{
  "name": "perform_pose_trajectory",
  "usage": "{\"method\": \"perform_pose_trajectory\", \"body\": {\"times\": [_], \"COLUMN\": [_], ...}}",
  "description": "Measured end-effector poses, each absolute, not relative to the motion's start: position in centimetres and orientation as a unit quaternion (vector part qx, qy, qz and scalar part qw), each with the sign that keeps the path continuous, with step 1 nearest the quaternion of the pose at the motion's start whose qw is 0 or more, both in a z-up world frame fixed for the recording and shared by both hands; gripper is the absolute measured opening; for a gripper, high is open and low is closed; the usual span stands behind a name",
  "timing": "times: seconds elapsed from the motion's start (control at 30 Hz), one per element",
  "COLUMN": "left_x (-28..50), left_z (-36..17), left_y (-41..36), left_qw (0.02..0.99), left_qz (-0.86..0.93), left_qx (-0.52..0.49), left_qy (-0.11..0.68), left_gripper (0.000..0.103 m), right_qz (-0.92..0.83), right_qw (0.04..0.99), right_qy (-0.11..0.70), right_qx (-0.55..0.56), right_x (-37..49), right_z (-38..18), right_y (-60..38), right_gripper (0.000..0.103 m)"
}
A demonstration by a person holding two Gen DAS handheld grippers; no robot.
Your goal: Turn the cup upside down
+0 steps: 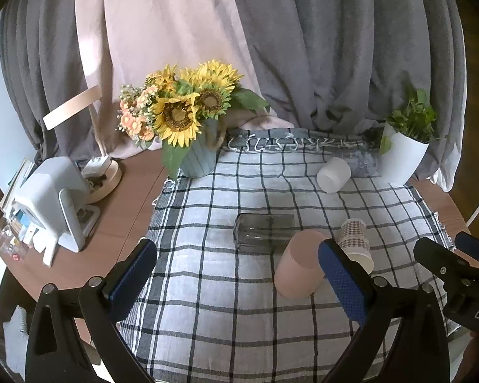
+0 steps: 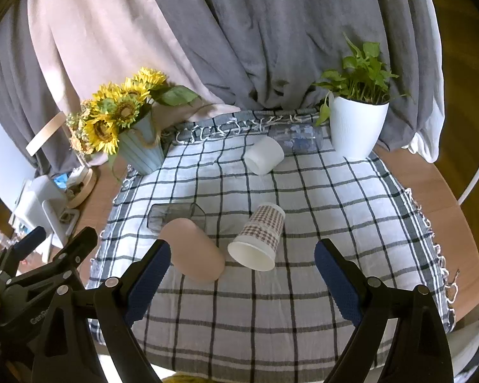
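Note:
Several cups lie on their sides on a checked cloth (image 1: 226, 312) (image 2: 271, 319). A pink cup (image 1: 298, 265) (image 2: 193, 250) lies nearest, its base toward the left wrist camera. A houndstooth paper cup (image 1: 356, 239) (image 2: 260, 237) lies beside it, its white mouth toward the right wrist camera. A clear grey square glass (image 1: 263, 228) (image 2: 174, 215) lies behind the pink cup. A white cup (image 1: 333, 175) (image 2: 264, 154) lies farther back. My left gripper (image 1: 238, 281) is open and empty, short of the pink cup. My right gripper (image 2: 242, 282) is open and empty, just short of the paper cup.
A sunflower bouquet in a blue pot (image 1: 188, 121) (image 2: 137, 143) stands at the back left. A white pot with a green plant (image 1: 402, 156) (image 2: 356, 127) stands at the back right. A clear bottle (image 2: 295, 138) lies by it. White appliances (image 1: 51, 204) sit at the left. Curtains hang behind.

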State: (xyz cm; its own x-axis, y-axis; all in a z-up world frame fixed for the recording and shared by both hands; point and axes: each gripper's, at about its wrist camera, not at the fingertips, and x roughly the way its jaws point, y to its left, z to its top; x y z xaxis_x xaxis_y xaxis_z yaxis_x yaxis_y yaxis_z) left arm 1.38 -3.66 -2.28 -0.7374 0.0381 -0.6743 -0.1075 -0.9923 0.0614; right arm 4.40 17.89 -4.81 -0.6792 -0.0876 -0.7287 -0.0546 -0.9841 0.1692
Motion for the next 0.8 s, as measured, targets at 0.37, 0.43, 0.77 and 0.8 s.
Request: {"method": "perform_pose_trajectory", "body": {"times": [0.37,0.43,0.77,0.8], "left_x": [1.11,1.1,0.94,0.92], "left_z": [-2.48,-2.49,-2.52,-2.56], "left_y": [-3.35,-3.33,-3.34,-3.33], "left_qw": [0.051,0.052,0.05,0.05], "left_qz": [0.928,0.928,0.927,0.927], "left_qx": [-0.368,-0.367,-0.369,-0.37], "left_qy": [0.045,0.042,0.038,0.037], "left_gripper": [0.103,0.103,0.103,0.103], "right_qz": [-0.911,-0.911,-0.91,-0.91], "right_qw": [0.005,0.005,0.007,0.007], "right_qy": [-0.093,-0.093,-0.092,-0.092], "right_qx": [0.401,0.401,0.404,0.404], "right_x": [4.31,4.28,4.04,4.05], "right_z": [-4.86,-4.89,-5.04,-5.03], "right_y": [18.08,18.08,17.95,17.94], "right_gripper": [0.092,0.092,0.092,0.092]}}
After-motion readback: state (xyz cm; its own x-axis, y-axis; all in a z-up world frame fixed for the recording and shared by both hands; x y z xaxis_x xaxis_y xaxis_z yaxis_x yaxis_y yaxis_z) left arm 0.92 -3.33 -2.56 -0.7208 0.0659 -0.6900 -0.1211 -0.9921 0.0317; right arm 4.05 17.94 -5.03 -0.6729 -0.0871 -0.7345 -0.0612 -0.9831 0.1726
